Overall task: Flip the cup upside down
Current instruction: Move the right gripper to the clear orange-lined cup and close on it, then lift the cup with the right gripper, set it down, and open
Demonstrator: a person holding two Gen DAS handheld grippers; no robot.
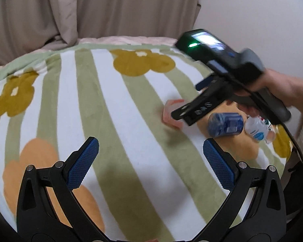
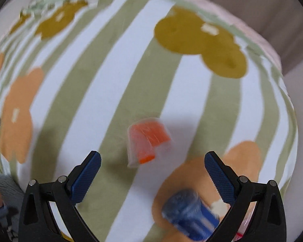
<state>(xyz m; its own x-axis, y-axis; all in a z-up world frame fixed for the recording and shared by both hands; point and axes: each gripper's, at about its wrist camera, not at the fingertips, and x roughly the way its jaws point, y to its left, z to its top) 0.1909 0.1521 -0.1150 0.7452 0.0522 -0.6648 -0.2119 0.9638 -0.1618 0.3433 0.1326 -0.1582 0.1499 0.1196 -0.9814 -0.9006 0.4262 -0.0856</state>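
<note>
A small cup [image 2: 148, 141], clear with an orange inner part, stands on the striped flower blanket [image 2: 115, 76]. In the right wrist view it sits just ahead of my open right gripper [image 2: 152, 171], between the lines of its fingers and clear of both. In the left wrist view the cup [image 1: 171, 114] is far right, partly hidden behind the right gripper's [image 1: 188, 100] black fingers [image 1: 194, 111]. My left gripper [image 1: 151, 161] is open and empty over the blanket, well to the left of the cup.
A blue bottle [image 1: 226, 124] lies on its side next to a clear printed wrapper or bottle [image 1: 258, 130], right of the cup. The blue bottle [image 2: 189, 215] lies under my right gripper. Beige curtains [image 1: 91, 10] hang behind the bed.
</note>
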